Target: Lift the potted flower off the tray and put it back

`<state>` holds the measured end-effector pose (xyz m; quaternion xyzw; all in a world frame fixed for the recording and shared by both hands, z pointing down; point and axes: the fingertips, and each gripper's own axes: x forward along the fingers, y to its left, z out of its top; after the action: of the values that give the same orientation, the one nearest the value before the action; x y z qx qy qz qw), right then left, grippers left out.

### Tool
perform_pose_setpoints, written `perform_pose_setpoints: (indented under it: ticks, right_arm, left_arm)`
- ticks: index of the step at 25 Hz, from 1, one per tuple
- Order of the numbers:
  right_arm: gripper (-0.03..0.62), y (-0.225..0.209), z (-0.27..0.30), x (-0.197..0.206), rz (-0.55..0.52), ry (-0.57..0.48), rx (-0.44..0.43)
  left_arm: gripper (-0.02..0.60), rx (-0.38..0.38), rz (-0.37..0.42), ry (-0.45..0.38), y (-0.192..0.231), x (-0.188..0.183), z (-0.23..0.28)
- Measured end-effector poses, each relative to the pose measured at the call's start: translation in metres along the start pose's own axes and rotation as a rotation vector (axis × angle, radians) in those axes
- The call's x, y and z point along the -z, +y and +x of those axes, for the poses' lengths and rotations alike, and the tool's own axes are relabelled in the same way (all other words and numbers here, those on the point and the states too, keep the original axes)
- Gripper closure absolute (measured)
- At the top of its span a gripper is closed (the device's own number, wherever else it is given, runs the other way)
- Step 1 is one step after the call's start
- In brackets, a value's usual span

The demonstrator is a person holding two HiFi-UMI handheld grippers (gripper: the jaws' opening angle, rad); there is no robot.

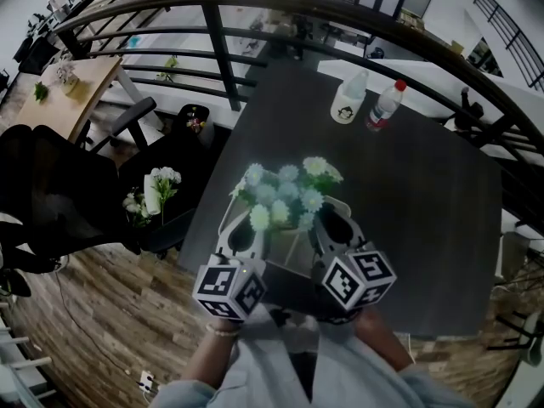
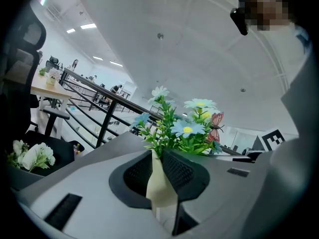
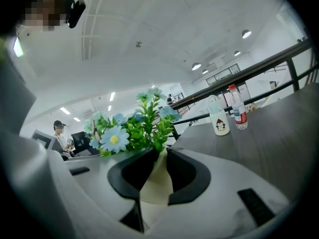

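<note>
The potted flower (image 1: 287, 195) has pale blue, white and yellow daisies with green leaves in a cream pot (image 1: 289, 246), near the front edge of the dark table (image 1: 425, 194). My left gripper (image 1: 242, 238) clamps the pot's left side and my right gripper (image 1: 337, 226) its right side. In the left gripper view the cream pot wall (image 2: 159, 183) sits squeezed between the black pads of the left gripper (image 2: 157, 156), the blooms (image 2: 185, 128) rising behind. The right gripper (image 3: 160, 153) pinches the pot (image 3: 157, 183) the same way. The tray is hidden under the grippers.
A white bottle with a penguin print (image 1: 348, 100) and a red-capped water bottle (image 1: 384, 104) stand at the table's far side. A curved black railing (image 1: 255, 7) runs behind. Black office chairs (image 1: 51, 194) and a second pot of white flowers (image 1: 158, 187) are on the left.
</note>
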<state>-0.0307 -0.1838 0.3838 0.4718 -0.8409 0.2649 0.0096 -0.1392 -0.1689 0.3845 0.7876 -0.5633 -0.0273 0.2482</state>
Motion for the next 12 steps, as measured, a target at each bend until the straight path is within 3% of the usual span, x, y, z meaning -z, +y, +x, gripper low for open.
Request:
perform_pose_setpoints:
  ticks: [12]
  right_arm:
    - [0.508, 0.0026, -0.0013, 0.0033, 0.001, 0.000, -0.006]
  left_arm:
    - [0.525, -0.007, -0.003, -0.012, 0.0013, -0.0012, -0.0020]
